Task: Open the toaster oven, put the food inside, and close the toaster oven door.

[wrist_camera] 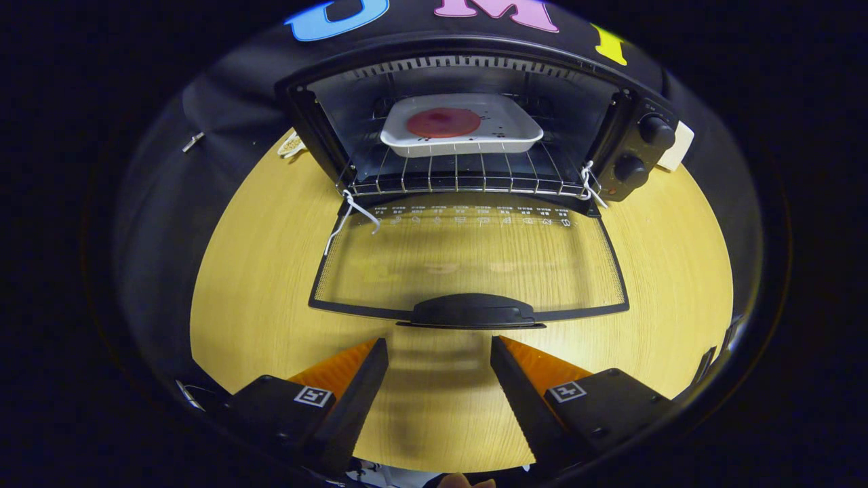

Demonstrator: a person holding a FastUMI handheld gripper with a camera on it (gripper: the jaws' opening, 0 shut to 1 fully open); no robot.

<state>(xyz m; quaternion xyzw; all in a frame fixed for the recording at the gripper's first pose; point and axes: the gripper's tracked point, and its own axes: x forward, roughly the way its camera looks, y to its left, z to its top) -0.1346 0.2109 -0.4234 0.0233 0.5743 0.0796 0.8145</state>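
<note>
White tray (461, 139) with red food (443, 123) sits on toaster oven (475, 129) rack; door (468, 261) down flat on desk (258, 291); claw (439, 352) fingers apart, empty, just short of door handle (471, 312).

Gripper (439, 347) jaws spread empty before the open toaster oven (468, 129) door (468, 264).
</note>
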